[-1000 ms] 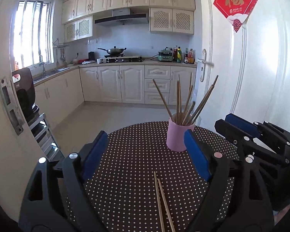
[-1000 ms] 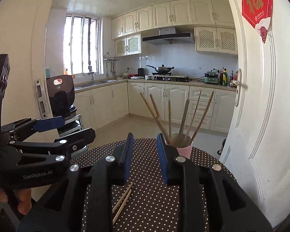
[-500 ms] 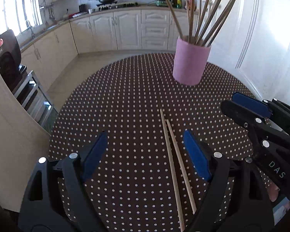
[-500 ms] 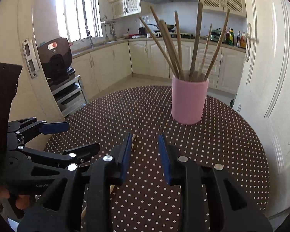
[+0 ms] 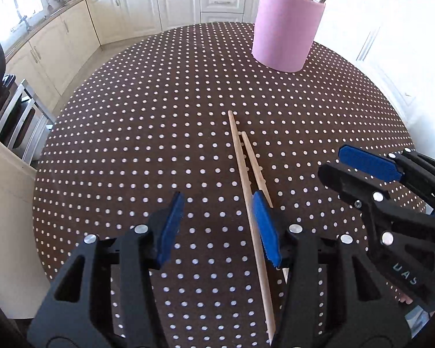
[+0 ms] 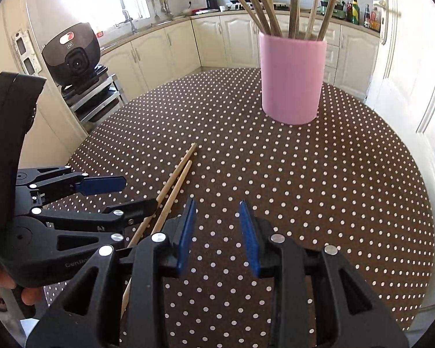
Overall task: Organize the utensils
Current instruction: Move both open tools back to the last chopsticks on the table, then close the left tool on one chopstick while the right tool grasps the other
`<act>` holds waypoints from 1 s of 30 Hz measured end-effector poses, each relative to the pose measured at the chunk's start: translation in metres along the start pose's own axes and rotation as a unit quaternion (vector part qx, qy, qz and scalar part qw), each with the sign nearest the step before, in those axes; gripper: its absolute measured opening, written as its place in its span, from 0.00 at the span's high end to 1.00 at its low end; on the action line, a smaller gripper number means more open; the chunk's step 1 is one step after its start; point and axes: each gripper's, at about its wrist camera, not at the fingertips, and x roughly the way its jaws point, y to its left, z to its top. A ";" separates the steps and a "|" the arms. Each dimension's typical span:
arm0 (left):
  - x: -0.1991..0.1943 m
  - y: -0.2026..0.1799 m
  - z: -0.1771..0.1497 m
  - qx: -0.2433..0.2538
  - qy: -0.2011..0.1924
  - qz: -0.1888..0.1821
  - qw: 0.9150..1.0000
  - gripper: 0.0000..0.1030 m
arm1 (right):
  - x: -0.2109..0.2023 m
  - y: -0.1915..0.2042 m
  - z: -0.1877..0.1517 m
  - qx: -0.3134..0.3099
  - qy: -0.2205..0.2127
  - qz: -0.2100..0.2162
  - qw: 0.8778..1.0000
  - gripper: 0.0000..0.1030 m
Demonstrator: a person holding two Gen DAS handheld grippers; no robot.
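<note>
Two loose chopsticks [image 5: 248, 171] lie side by side on the table [image 5: 130, 145], touching or almost so, their far tips pointing toward the pink cup [image 5: 285, 26], which stands well apart from them at the far right of the round, dotted top. The cup holds a bundle of upright and leaning chopsticks [image 6: 294, 3]; only the right wrist view shows these sticks at any length, since the left view cuts them off just above the rim.

The left gripper [image 5: 217, 229] hovers low over the near part of the loose pair with its fingers [image 5: 264, 232] open and nothing between them. In its own view the longer stick runs just inside the right finger and the shorter one passes behind that finger, so whether the pad touches either stick cannot be told. The right wrist view shows the same gripper [image 6: 121, 194] from the side, its lower finger crossing over the pair [image 6: 174, 182].

The right gripper [image 6: 217, 232] is also open and empty, over bare cloth just right of the pair. From the left view it appears at the right edge [image 5: 330, 162], with one blue pad and one black finger apart.

Only the right view shows the black cooker [image 6: 72, 55] on a metal rack left of the table, and the bottles [image 6: 362, 11] on the far kitchen counter.
</note>
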 end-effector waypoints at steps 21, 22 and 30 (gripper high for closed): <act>0.009 0.021 0.014 -0.001 0.017 0.001 1.000 0.92 | 0.031 0.033 0.020 -0.009 0.079 0.033 0.996 0.70; 0.009 0.024 0.013 -0.003 0.017 -0.001 1.000 0.92 | 0.034 0.035 0.021 -0.010 0.084 0.032 0.996 0.70; 0.012 0.037 0.004 -0.006 0.009 -0.004 1.000 0.92 | 0.048 0.048 0.026 -0.031 0.088 -0.001 0.996 0.82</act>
